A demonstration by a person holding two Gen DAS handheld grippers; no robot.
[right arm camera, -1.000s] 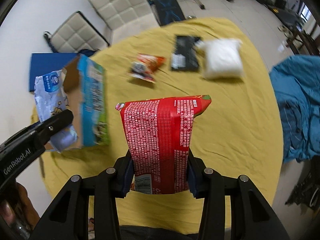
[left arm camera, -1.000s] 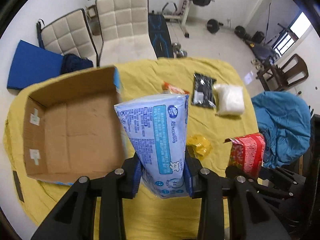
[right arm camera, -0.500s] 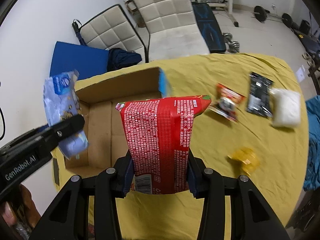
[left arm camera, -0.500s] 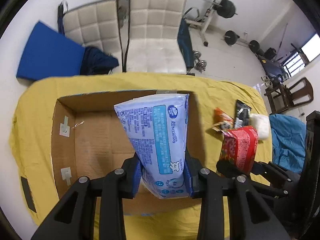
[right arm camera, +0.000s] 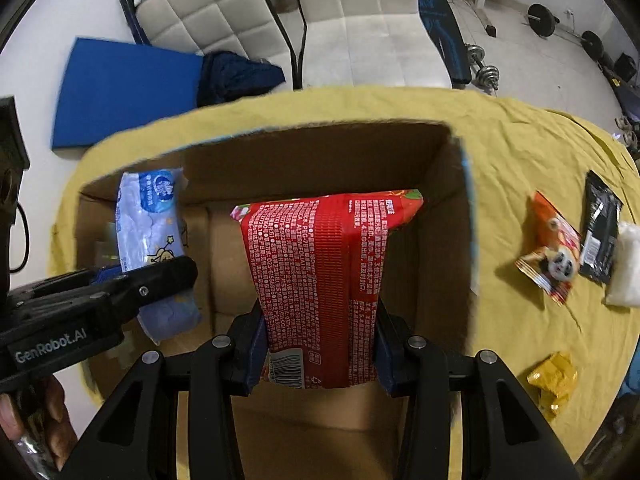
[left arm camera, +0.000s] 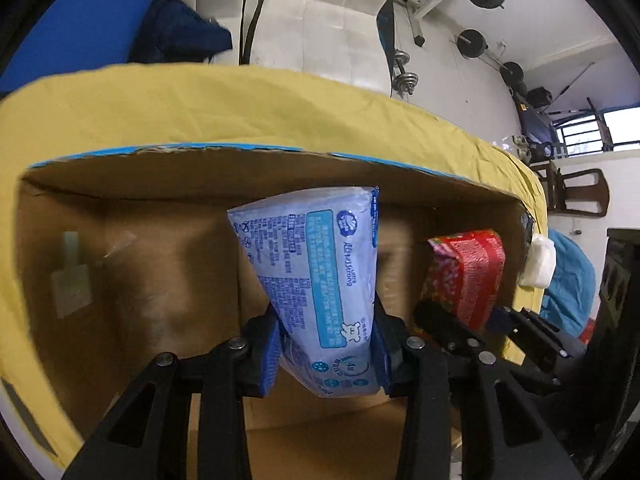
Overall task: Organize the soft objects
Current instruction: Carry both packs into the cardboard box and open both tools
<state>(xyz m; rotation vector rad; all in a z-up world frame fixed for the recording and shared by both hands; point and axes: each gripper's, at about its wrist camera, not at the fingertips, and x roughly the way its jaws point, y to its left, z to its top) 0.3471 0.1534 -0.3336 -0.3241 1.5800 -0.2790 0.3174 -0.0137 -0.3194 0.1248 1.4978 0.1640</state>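
My left gripper [left arm camera: 326, 354] is shut on a light blue tissue pack [left arm camera: 320, 280] and holds it inside the open cardboard box [left arm camera: 120, 280]. My right gripper [right arm camera: 320, 350] is shut on a red snack bag [right arm camera: 320, 280] and holds it over the same box [right arm camera: 444, 208], to the right of the left gripper [right arm camera: 120, 292]. The blue pack [right arm camera: 148, 224] shows at the box's left side in the right wrist view. The red bag [left arm camera: 468, 276] shows at the right in the left wrist view.
The box sits on a table with a yellow cloth [right arm camera: 520, 152]. To its right lie an orange panda packet [right arm camera: 554, 256], a black packet [right arm camera: 600, 228], a white pouch [right arm camera: 626, 264] and a yellow wrapper [right arm camera: 554, 380]. White chairs [right arm camera: 360, 20] stand behind the table.
Both grippers have moved left and down toward the box. The blue pack and the red bag now hang inside its walls, and the box fills both views.
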